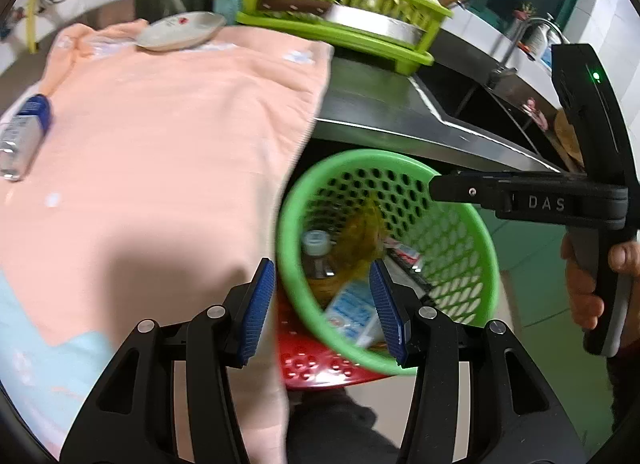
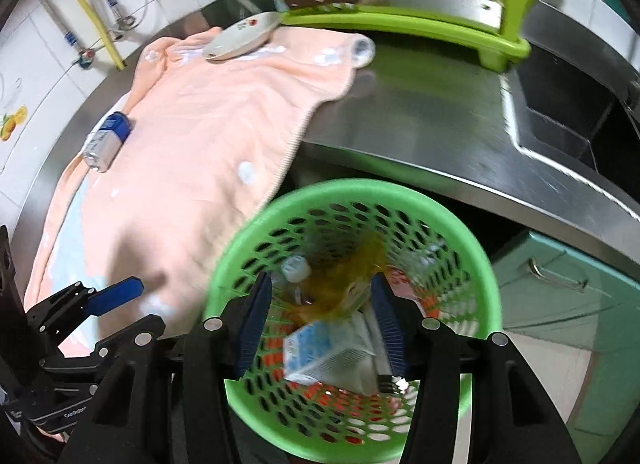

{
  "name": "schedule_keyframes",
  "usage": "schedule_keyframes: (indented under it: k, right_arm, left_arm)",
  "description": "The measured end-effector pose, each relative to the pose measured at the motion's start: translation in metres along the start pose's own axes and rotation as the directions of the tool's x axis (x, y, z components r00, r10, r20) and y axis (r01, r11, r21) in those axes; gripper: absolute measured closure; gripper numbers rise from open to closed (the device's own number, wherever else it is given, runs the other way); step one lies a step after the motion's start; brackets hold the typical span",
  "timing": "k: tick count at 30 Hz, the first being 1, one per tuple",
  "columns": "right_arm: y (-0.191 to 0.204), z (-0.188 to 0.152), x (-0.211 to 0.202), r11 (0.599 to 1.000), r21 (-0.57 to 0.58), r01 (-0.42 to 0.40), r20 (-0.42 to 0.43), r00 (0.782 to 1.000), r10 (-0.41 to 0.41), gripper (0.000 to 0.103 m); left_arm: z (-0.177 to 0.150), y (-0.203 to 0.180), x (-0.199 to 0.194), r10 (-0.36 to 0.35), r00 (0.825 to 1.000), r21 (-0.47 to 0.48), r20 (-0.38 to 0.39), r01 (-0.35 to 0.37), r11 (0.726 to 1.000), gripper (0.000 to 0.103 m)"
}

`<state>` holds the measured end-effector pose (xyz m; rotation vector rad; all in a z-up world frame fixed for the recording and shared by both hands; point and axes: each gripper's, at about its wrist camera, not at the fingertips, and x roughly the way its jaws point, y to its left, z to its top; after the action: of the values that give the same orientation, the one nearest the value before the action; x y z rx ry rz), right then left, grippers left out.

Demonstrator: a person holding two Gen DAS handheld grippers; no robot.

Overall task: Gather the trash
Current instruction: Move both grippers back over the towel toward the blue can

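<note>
Trash basket (image 2: 476,248) – carton (image 2: 320,356), bottle (image 2: 294,270), yellow wrapper (image 2: 340,280) inside

I see the basket (image 2: 352,199) below the counter's (image 2: 420,119) front edge, right of the towel (image 2: 208,111), carton (image 2: 332,352) inside.

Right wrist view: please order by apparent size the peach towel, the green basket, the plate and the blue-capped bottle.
1. Peach towel
2. Green basket, though it is nearer the camera, which enlarges it
3. Plate and blue-capped bottle look alike, so no ranking.
</note>
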<state>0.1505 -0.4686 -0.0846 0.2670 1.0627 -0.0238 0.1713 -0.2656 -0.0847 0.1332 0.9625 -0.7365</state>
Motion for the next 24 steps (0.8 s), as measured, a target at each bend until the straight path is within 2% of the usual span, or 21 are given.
schedule_keyframes:
  k: [10, 16, 18, 19, 24]
  right_arm:
    - [0.097, 0.038, 0.023, 0.989, -0.128, -0.075, -0.027, 0.997, 0.072, 0.053]
    - [0.173, 0.068, 0.048, 0.97, -0.198, -0.138, -0.062, 0.99, 0.128, 0.053]
    - [0.197, 0.078, 0.058, 0.965, -0.202, -0.167, -0.078, 0.985, 0.154, 0.043]
    - [0.206, 0.083, 0.062, 0.963, -0.2, -0.179, -0.079, 0.983, 0.166, 0.03]
    - [0.27, 0.113, 0.085, 0.948, -0.223, -0.227, -0.078, 0.974, 0.214, 0.027]
  left_arm:
    - [-0.006, 0.078, -0.053, 0.101, 0.993, -0.081, 0.054, -0.096, 0.992, 0.048]
    - [-0.016, 0.146, -0.082, 0.194, 0.979, -0.169, 0.069, -0.18, 0.969, 0.046]
    - [-0.018, 0.167, -0.088, 0.215, 0.974, -0.202, 0.069, -0.198, 0.959, 0.045]
    - [-0.021, 0.181, -0.093, 0.228, 0.971, -0.226, 0.068, -0.207, 0.952, 0.045]
    - [-0.033, 0.227, -0.106, 0.261, 0.963, -0.302, 0.064, -0.231, 0.925, 0.045]
